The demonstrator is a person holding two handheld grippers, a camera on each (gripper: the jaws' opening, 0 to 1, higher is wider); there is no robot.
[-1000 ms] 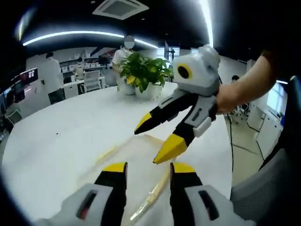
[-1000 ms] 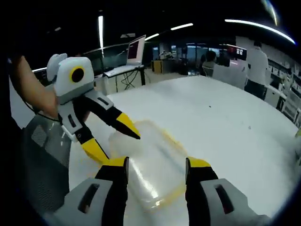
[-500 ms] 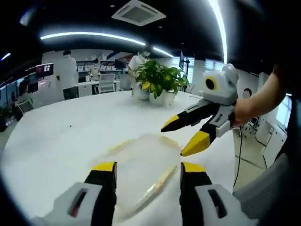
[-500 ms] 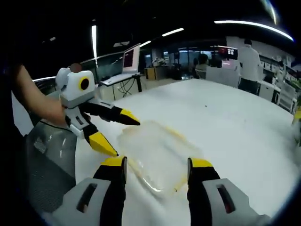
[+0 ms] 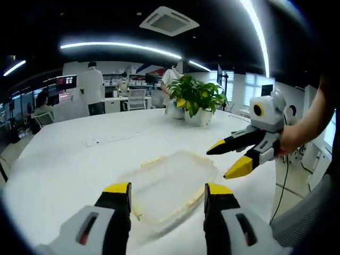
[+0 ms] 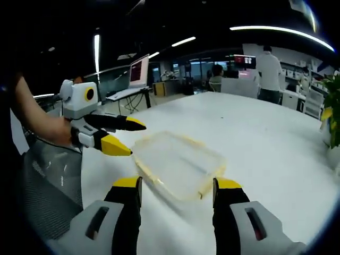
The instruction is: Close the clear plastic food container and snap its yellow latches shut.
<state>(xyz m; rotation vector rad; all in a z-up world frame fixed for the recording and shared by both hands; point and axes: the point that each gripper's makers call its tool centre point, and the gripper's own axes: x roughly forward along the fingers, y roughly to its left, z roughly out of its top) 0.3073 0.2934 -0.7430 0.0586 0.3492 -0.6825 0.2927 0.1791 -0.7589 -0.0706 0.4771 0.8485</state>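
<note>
lid down, latches unclear

the clear plastic food container [image 5: 172, 183] lies flat on the white surface [image 5: 69, 159], just ahead of the left gripper [image 5: 167, 194] and centred between its jaws, which stand spread apart with nothing in them. in the right gripper view the container [image 6: 178, 163] sits just beyond the right gripper [image 6: 178, 187], again between the jaws, and those too are released and empty. each gripper shows from the other's side: the right gripper [image 5: 234, 158] hovers beside the container's far edge, the left gripper [image 6: 123, 135] near its corner, neither clearly touching it.

the lid looks to be lying on the base, so the closing seems done or close to it. the yellow latches [image 6: 210, 183] show as pale yellow strips along the rim; whether any is snapped down is too blurred to tell. judging from this, pressing the latches home is what remains.
</note>
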